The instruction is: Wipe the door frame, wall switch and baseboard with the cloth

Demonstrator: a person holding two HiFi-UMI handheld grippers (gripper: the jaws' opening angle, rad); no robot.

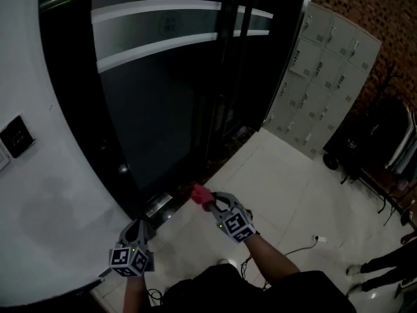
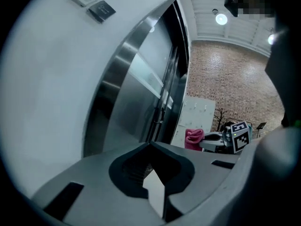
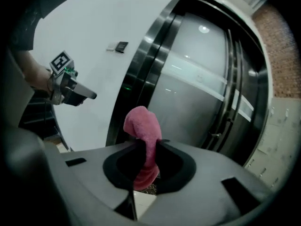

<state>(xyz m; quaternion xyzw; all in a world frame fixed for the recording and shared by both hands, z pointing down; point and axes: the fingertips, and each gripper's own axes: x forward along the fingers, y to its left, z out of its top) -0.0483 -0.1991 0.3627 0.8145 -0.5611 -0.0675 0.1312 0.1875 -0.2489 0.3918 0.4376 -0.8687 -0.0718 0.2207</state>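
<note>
- The right gripper (image 1: 214, 203) has its fingers clenched on the pink cloth (image 1: 201, 195). The cloth sits low, just beside the foot of the dark door frame (image 1: 71, 96) and above the floor (image 1: 280, 188).
- The left gripper (image 1: 144, 227) has its fingers pressed together with nothing between them. It hangs near the white wall (image 1: 45, 201).
- Step in hand, as judged: wiping the lower frame. Lead with the bunched end, keep the hard fingers off the metal, and stroke along the frame's length with light, even pressure.
- The cloth's long axis runs along the fingers, and the free end juts past the tips toward the frame.
- The wall switch (image 1: 16, 137) is well apart from the cloth.
</note>
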